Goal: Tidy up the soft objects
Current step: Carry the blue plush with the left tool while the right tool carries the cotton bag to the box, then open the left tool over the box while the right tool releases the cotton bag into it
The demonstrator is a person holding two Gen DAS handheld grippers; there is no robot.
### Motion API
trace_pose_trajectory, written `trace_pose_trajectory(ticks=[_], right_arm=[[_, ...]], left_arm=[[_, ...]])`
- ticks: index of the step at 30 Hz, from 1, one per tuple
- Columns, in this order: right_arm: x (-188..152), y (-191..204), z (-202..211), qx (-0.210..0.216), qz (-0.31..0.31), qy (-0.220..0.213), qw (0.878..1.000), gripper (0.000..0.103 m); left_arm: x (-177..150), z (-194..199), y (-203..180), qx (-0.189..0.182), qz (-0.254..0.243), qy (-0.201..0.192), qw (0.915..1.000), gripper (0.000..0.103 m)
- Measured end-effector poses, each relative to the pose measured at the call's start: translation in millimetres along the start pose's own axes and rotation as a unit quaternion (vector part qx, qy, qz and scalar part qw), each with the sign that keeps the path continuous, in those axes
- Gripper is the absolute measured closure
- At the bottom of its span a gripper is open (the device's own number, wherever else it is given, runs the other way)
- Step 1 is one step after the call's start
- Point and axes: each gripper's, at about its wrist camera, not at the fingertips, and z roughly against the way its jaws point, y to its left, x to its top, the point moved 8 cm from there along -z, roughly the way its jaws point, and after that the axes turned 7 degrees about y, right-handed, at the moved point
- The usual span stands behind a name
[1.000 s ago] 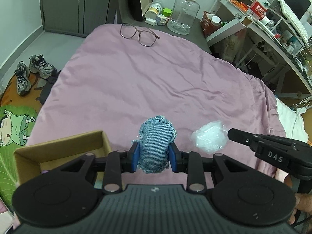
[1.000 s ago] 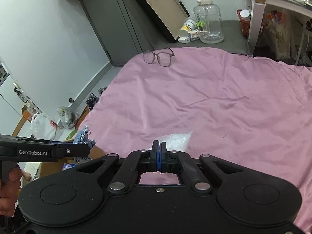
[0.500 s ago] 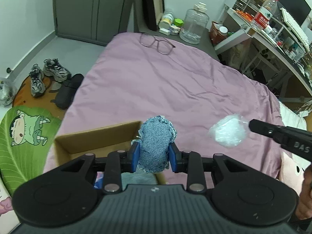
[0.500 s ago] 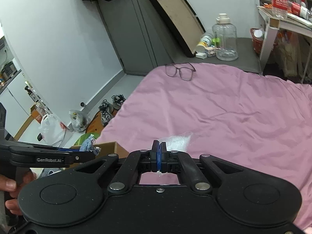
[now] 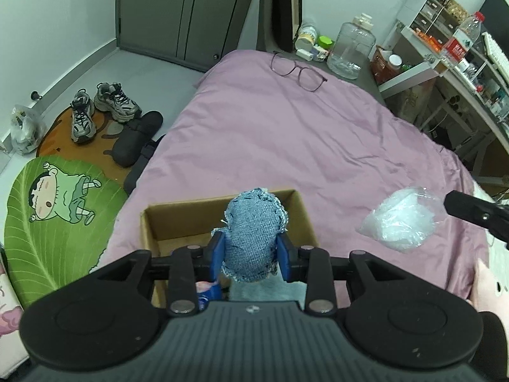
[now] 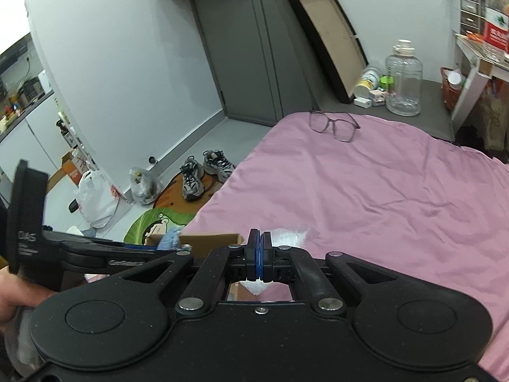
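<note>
Now left gripper (image 5: 251,251) angled down, opening around denim pouch (image 5: 254,226) above box (image 5: 178,219).

A bed (image 5: 286,133) under a creased pink sheet carries glasses (image 5: 299,69) near its far edge and an open cardboard box (image 5: 178,219) at its near left corner

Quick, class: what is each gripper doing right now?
Left gripper: opening slightly, denim pouch still between its pads.
Right gripper: shut on clear plastic bag.
</note>
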Motion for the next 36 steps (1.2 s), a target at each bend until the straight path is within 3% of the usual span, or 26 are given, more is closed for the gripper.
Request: trace_pose_trajectory(ticks=[11,28,29,33,36], right_arm=[[4.4,42.9,-18.3,0.006,0.027,0.010,1.000,0.103],[5.5,90.9,-41.8,0.026,0.036,0.009,0.999,0.103],[5.2,94.1,-42.7,0.030,0.036,0.009,0.999,0.102],[2.2,96.0,-50.6,0.029,0.020,0.022,0.999,0.081],[-2.6,94.8,-45.6,0.025,0.014,0.021,0.999,0.080]], left_arm=[[-3.9,1.8,12.7,-0.039,0.004,-0.009,0.9992,0.046],[-20.7,30.7,67.6,-0.004,0.036,-0.023,0.9991,0.045],[-22.0,32.1,69.4,-0.004,0.038,-0.024,0.9990,0.045],[-26.5,35.8,73.8,-0.004,0.040,-0.025,0.9989,0.045],[-30.0,38.2,74.4,-0.006,0.040,-0.026,0.9989,0.045]])
